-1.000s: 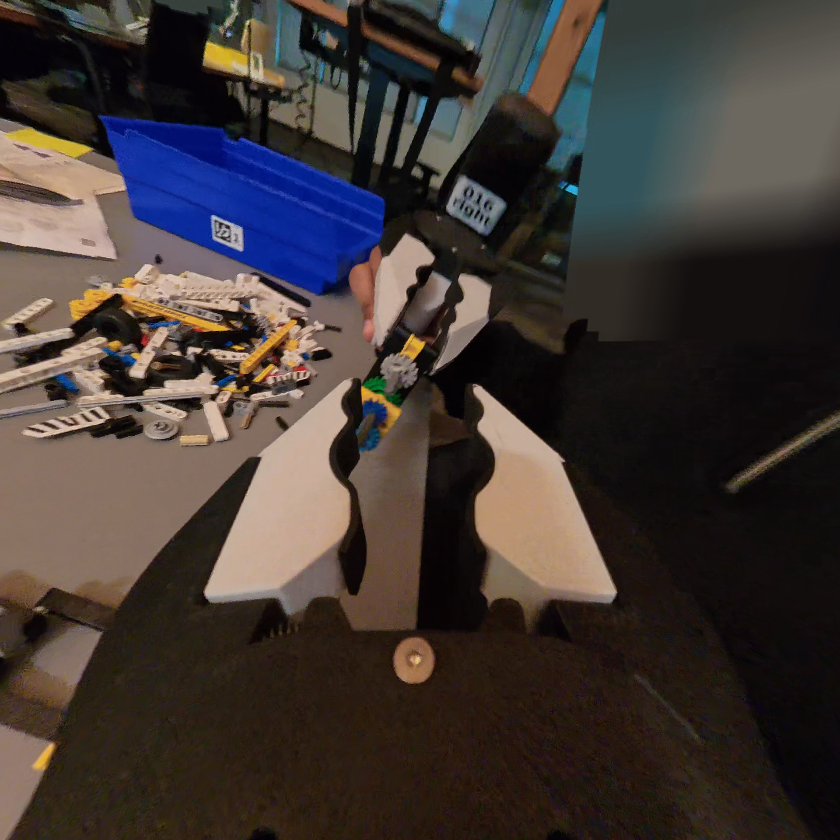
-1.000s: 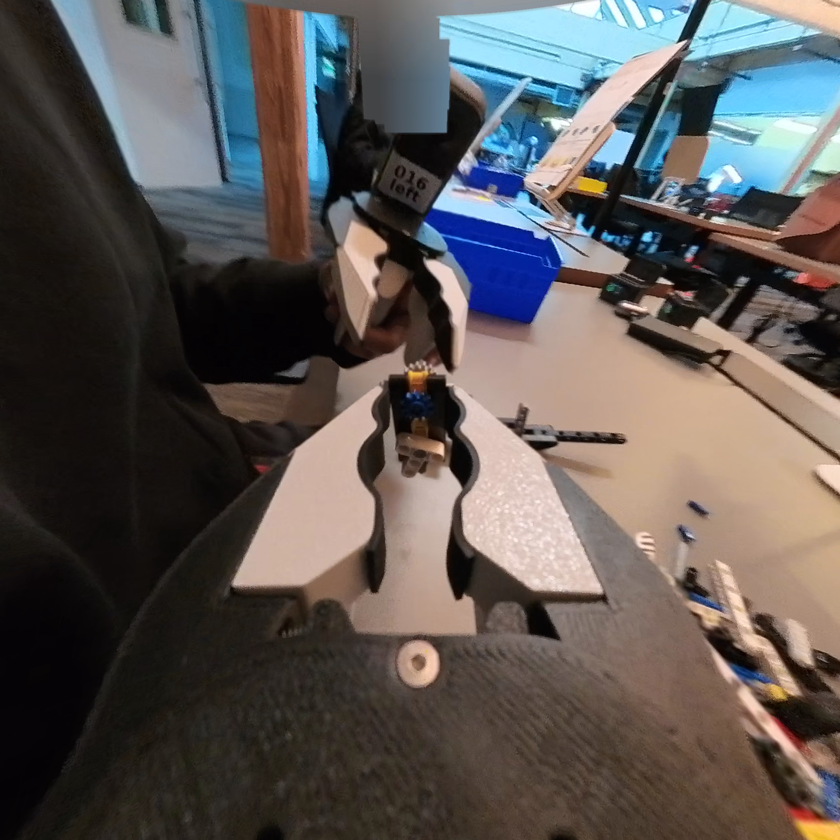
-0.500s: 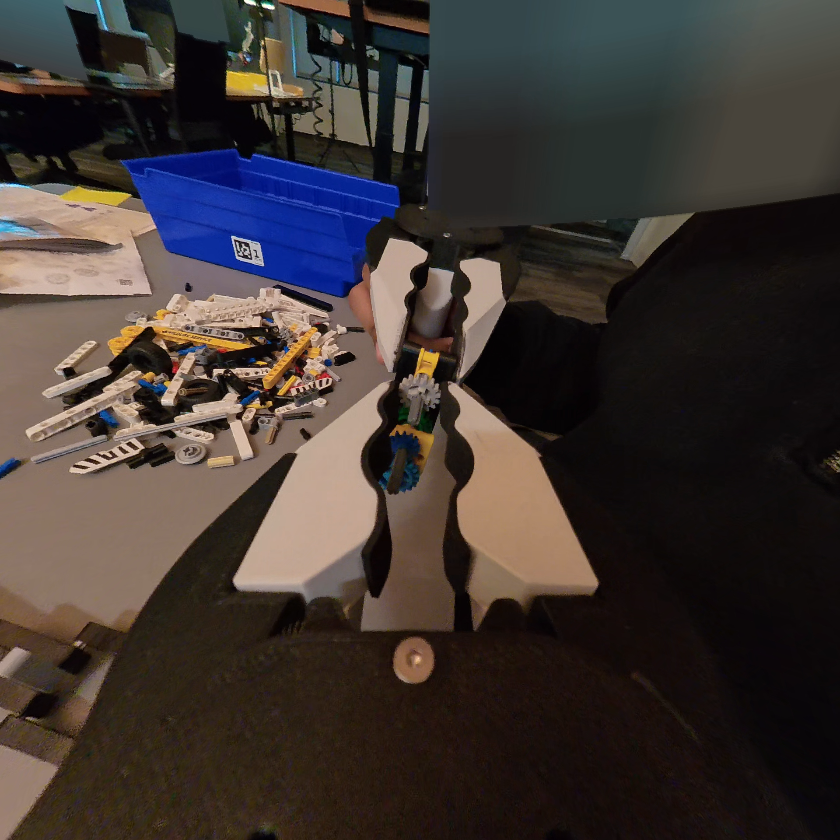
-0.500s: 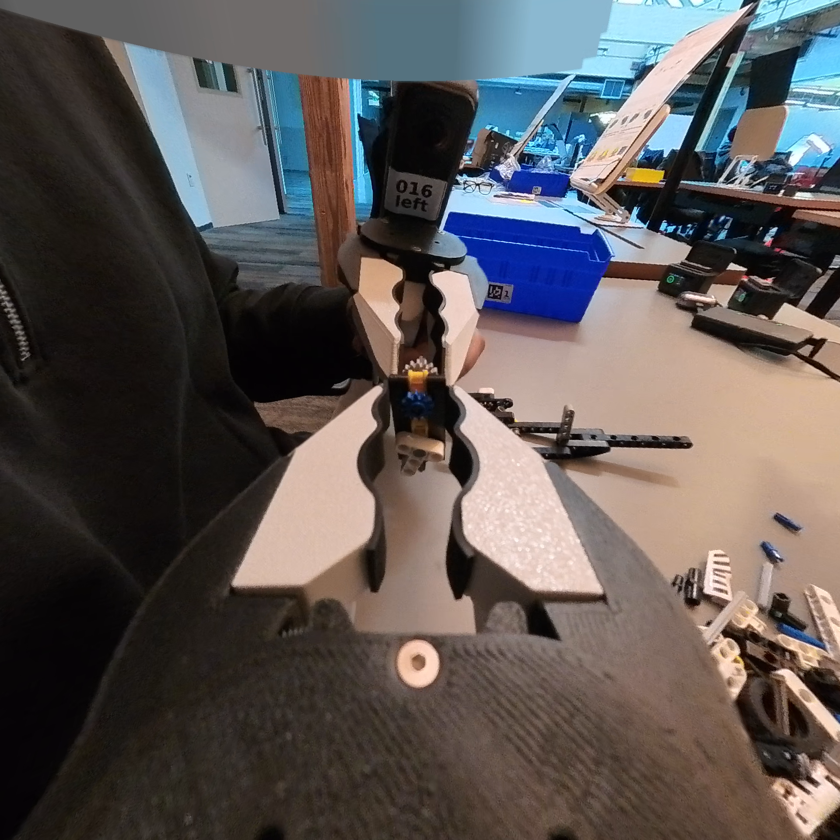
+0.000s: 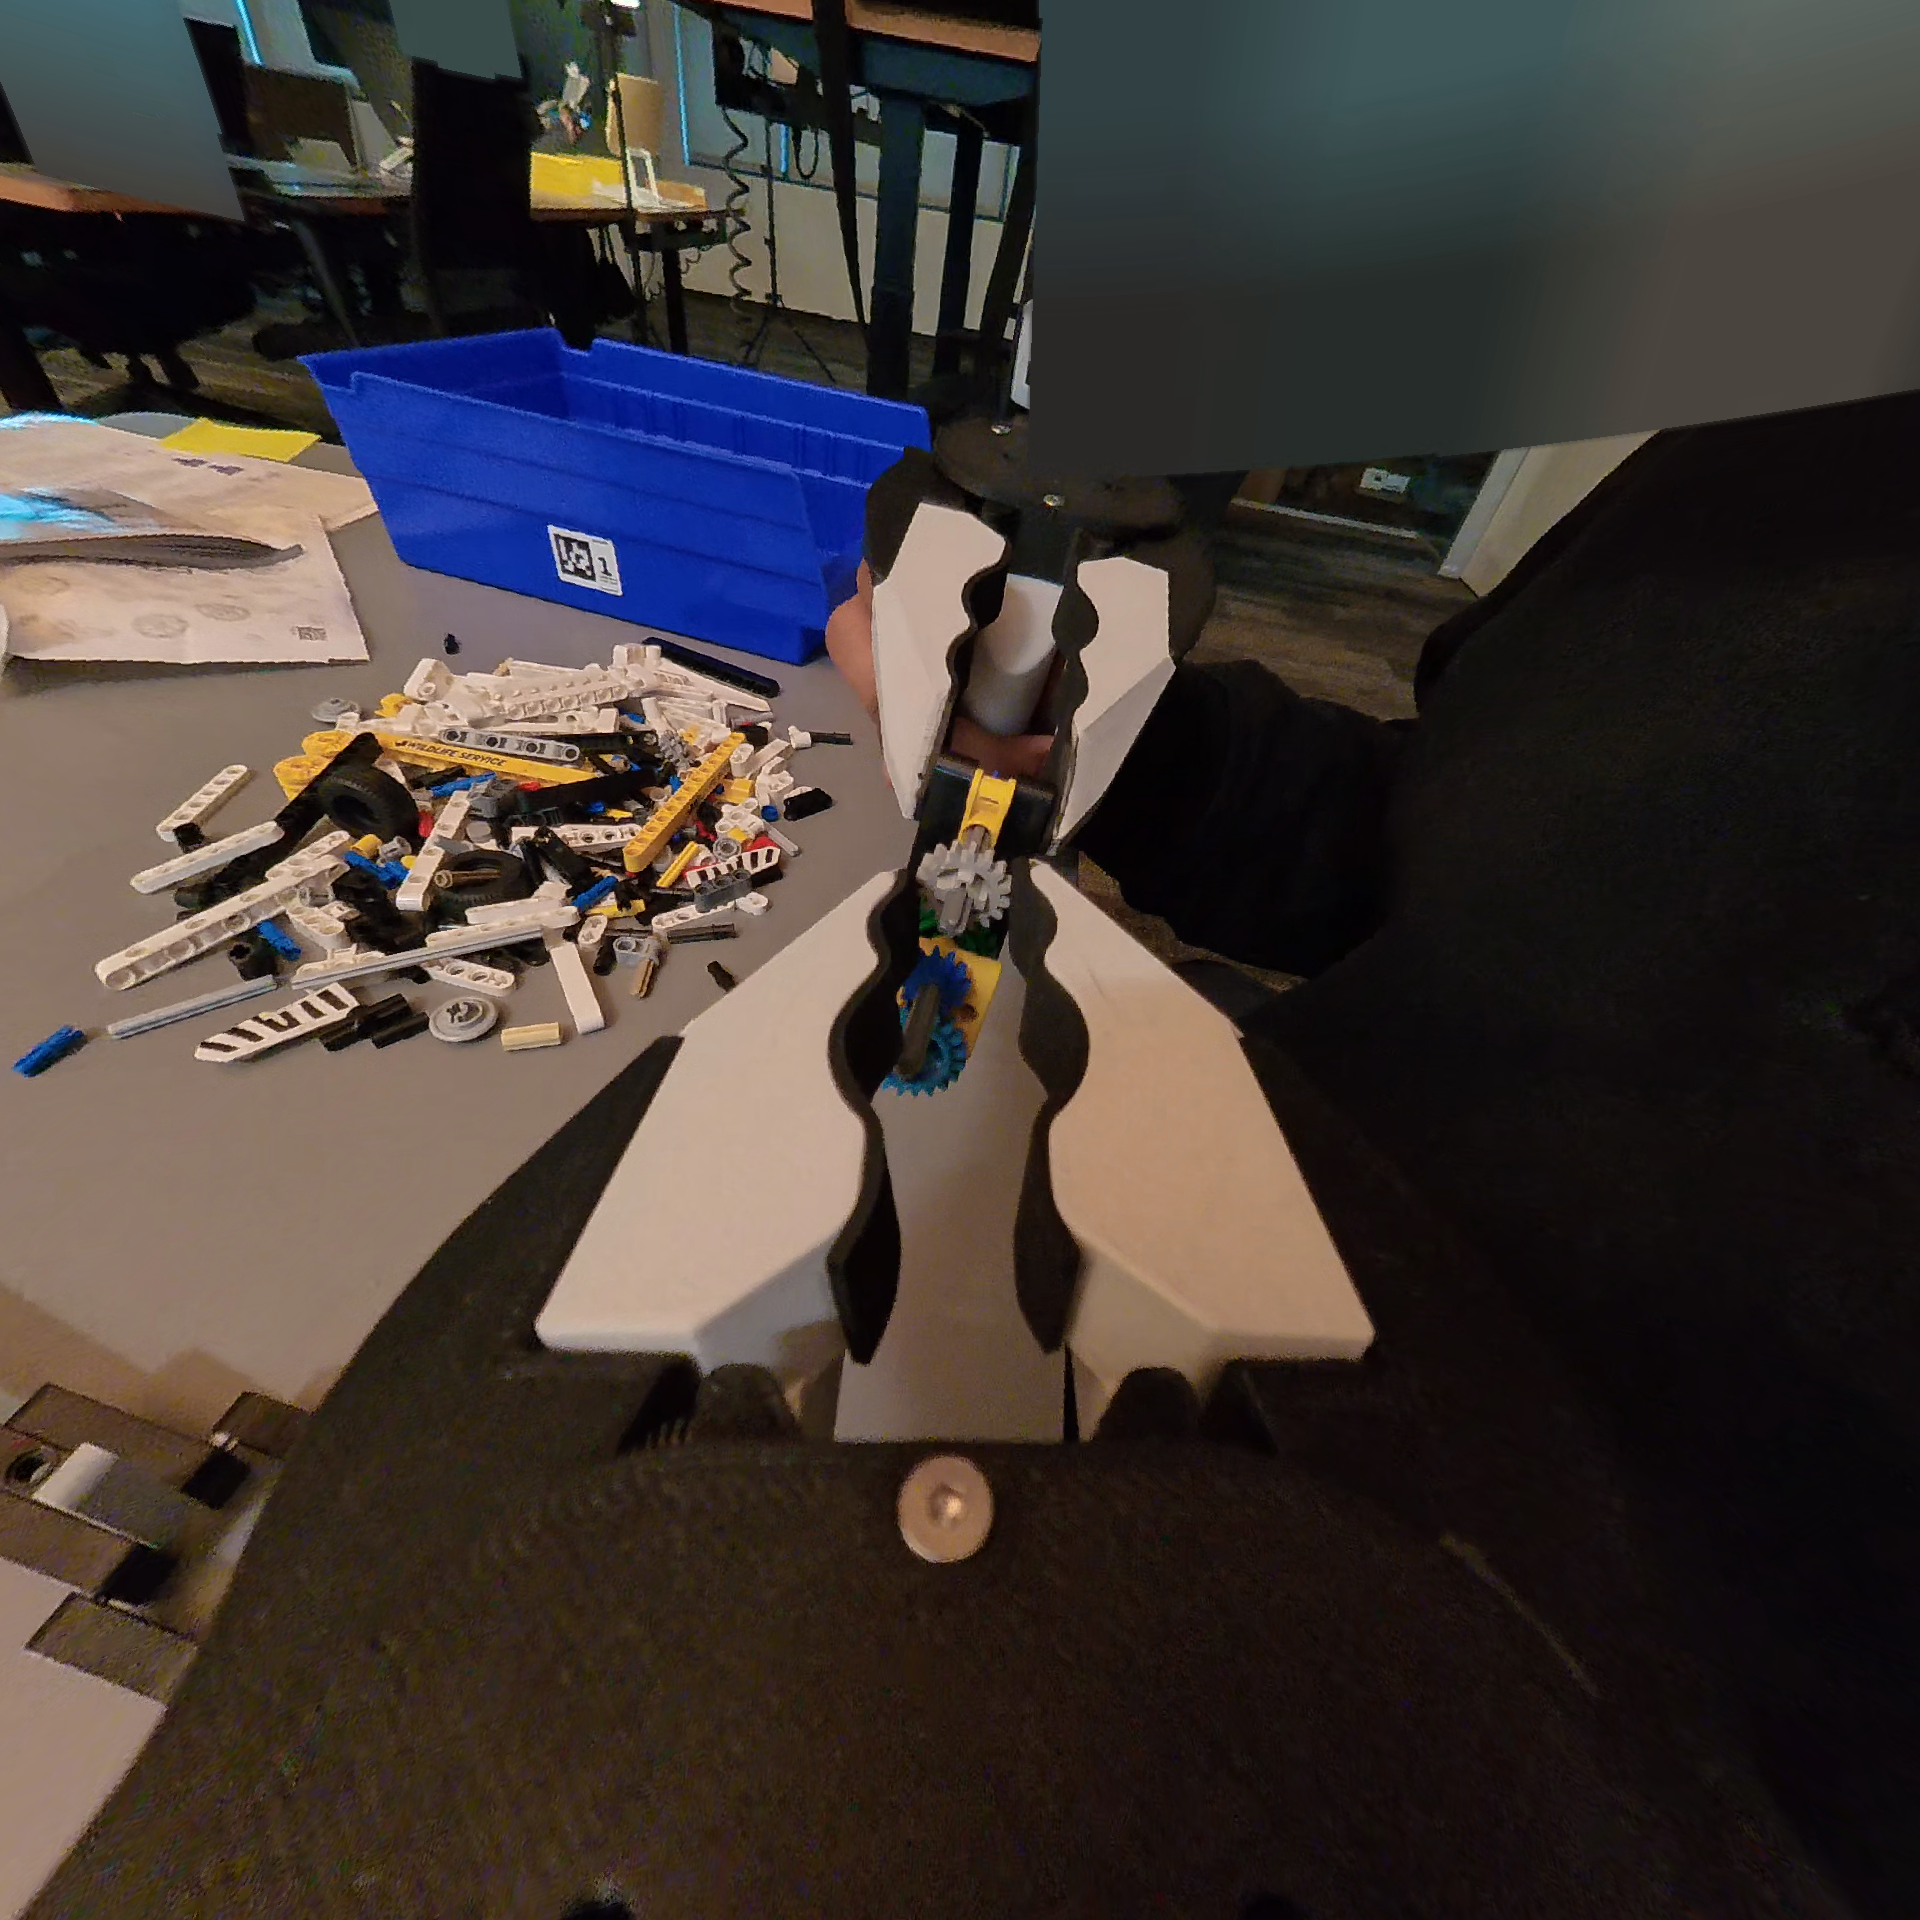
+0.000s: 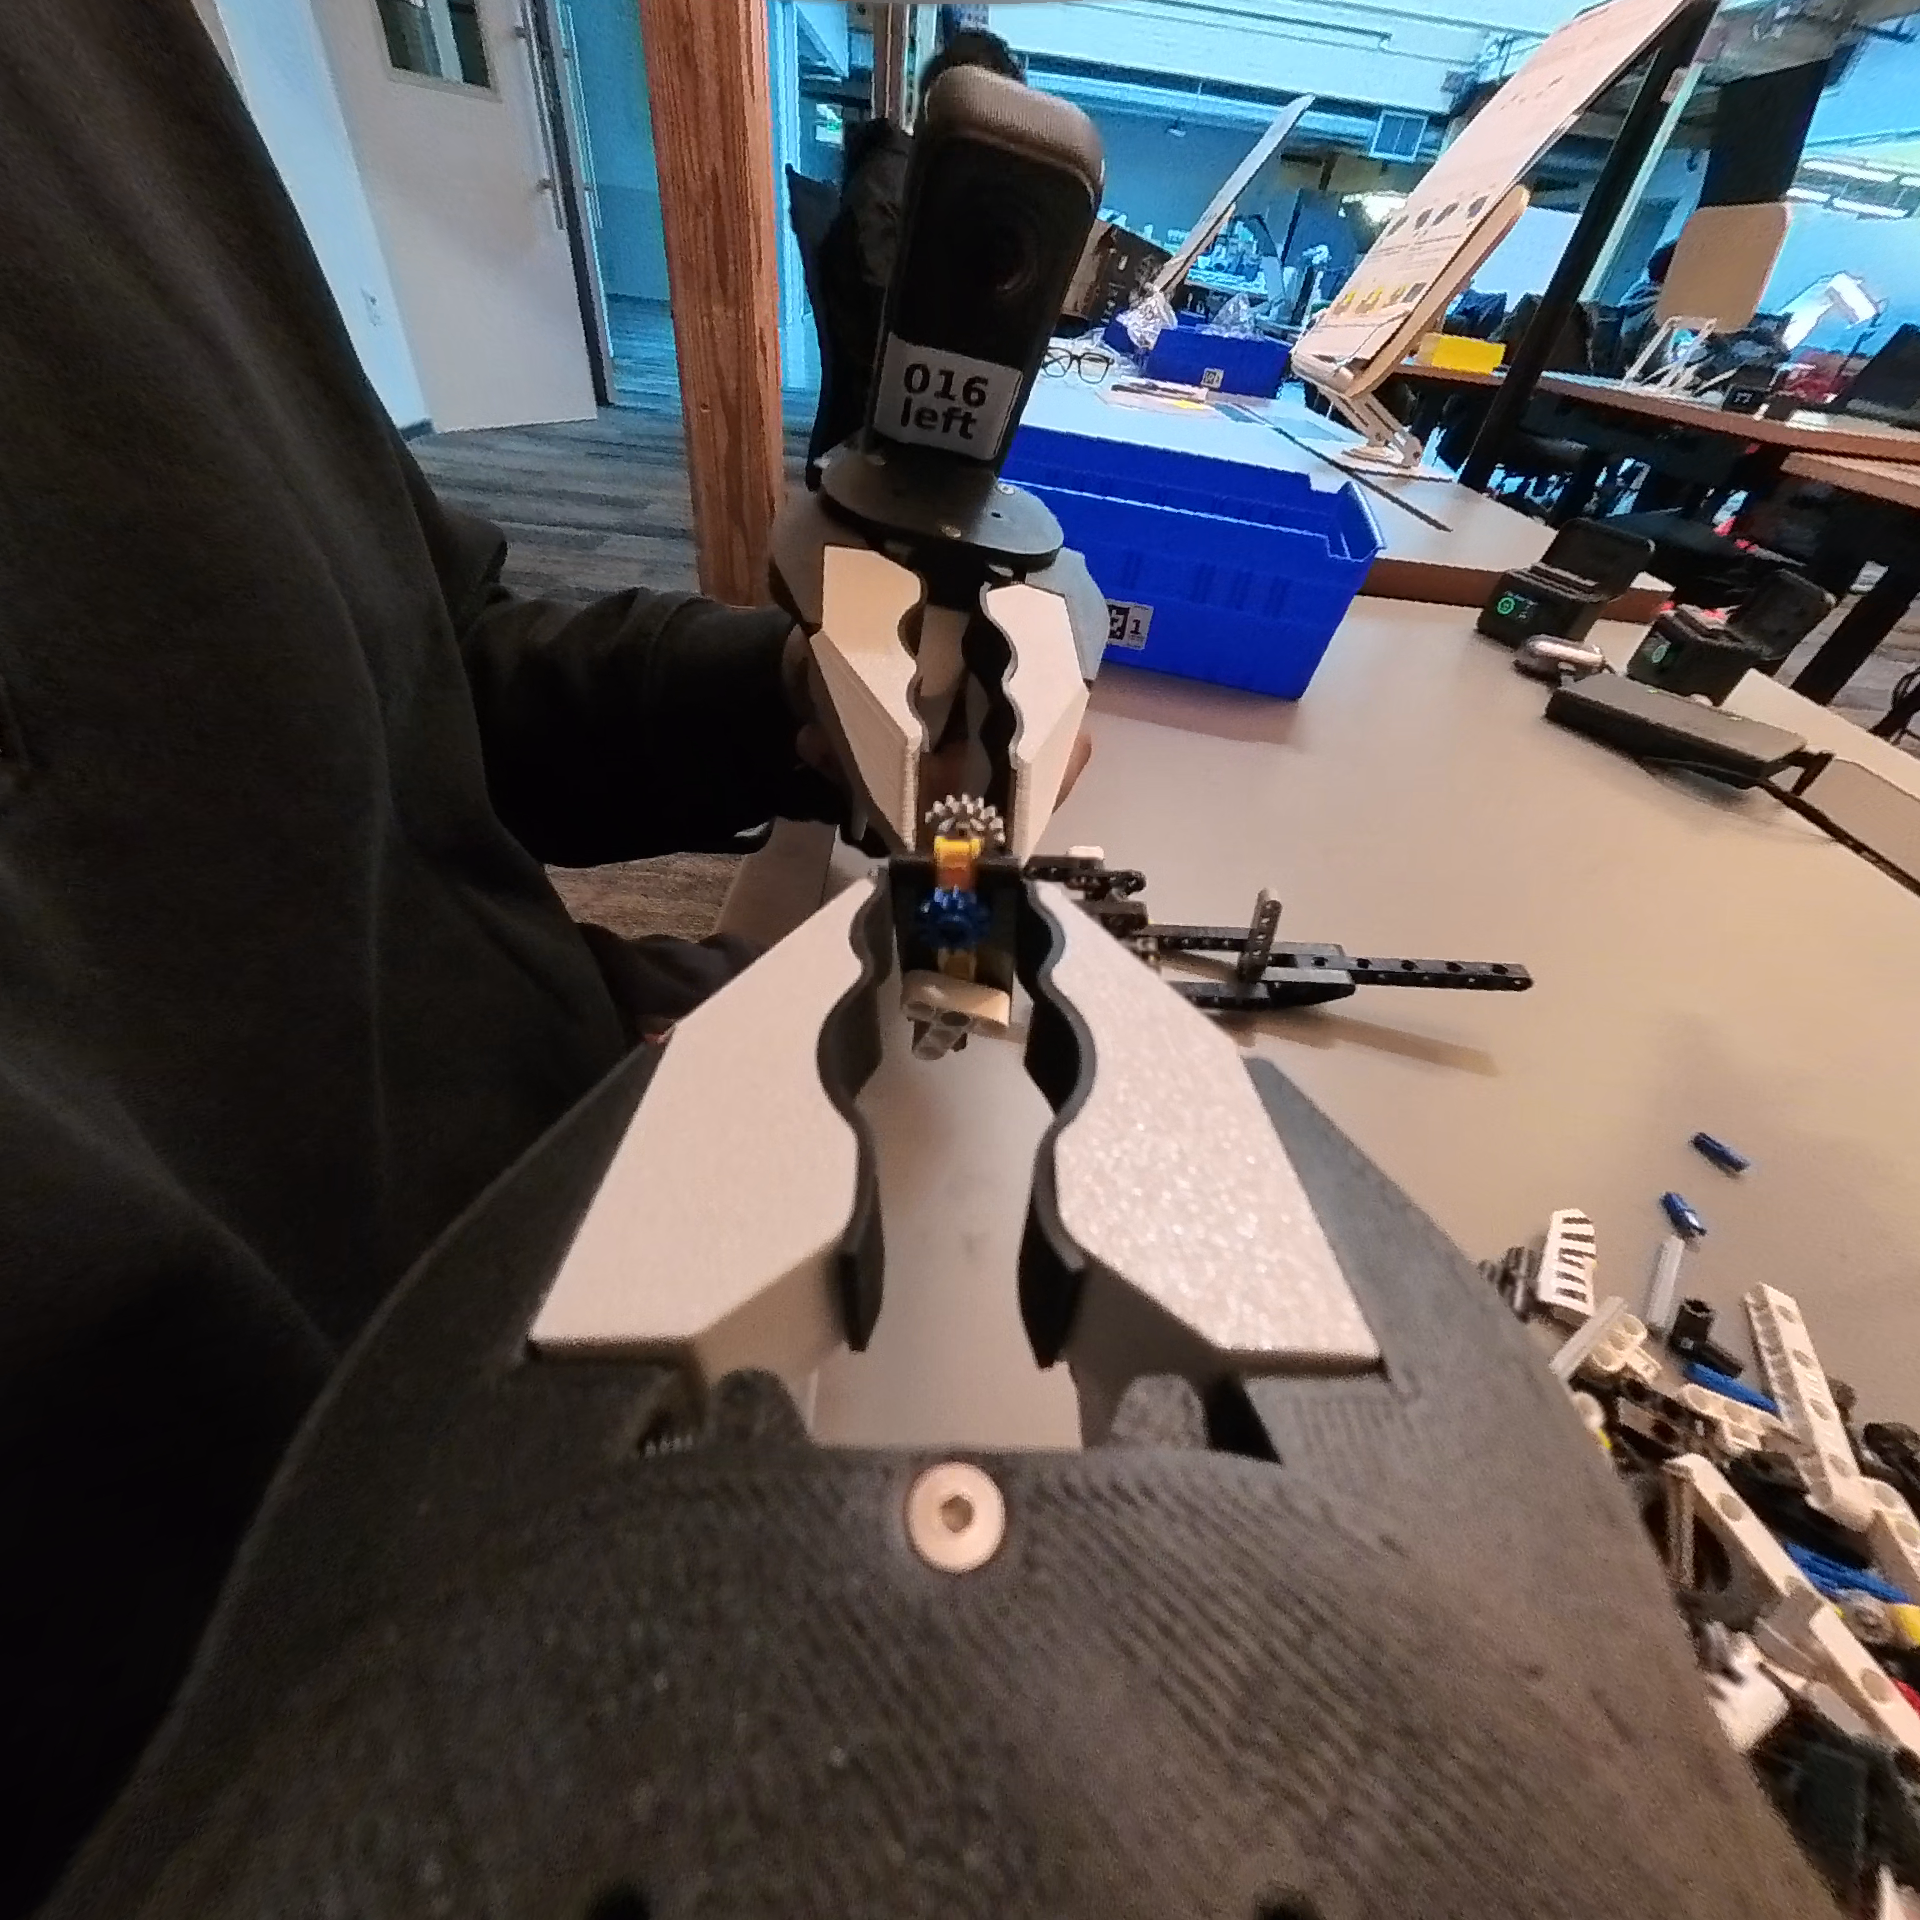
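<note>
Both tools meet tip to tip above desk (image 5: 312,1164) edge, sharing one small gear assembly (image 5: 961,935).

Right tool (image 6: 951,925): clenched on black frame end.

Left tool (image 5: 961,971): clamped around grey-gear, blue-gear end.

Assembly long axis runs straight between tools.

Loose brick pile (image 5: 447,831), blue bin (image 5: 623,488) lie left of left tool.

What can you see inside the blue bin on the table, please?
Only the ribbed inner walls of the blue bin show, from the left wrist view. Its floor is hidden behind the front wall, so any contents cannot be seen.
</note>
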`<state>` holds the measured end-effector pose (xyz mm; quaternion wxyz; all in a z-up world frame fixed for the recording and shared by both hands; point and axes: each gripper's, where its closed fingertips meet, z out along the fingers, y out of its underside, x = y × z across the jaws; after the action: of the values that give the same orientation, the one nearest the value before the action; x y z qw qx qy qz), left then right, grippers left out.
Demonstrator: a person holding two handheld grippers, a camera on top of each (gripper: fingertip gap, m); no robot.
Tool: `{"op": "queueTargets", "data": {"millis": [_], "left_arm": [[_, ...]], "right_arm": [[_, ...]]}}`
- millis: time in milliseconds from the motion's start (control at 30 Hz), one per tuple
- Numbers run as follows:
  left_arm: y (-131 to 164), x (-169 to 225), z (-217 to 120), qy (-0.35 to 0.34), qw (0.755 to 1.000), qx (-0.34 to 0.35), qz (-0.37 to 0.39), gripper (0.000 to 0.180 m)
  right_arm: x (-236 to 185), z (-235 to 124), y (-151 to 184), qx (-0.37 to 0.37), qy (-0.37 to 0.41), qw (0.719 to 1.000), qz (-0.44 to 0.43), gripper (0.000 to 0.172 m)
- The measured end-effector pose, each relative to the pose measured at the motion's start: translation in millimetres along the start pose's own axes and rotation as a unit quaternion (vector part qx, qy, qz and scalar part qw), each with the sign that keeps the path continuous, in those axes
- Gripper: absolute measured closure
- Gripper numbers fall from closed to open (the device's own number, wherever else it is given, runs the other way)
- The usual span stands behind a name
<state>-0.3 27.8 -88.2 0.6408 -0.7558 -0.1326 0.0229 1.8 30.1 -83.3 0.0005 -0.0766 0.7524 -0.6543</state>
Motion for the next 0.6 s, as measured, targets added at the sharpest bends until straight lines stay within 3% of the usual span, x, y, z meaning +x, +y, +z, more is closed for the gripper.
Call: {"op": "queueTargets", "data": {"millis": [600], "left_arm": [[15,-4,5,0.009,1.0,-0.025,-0.016,0.164]], "right_arm": [[1,-9,18,-0.042,-0.019,0.999,0.025,0.15]]}}
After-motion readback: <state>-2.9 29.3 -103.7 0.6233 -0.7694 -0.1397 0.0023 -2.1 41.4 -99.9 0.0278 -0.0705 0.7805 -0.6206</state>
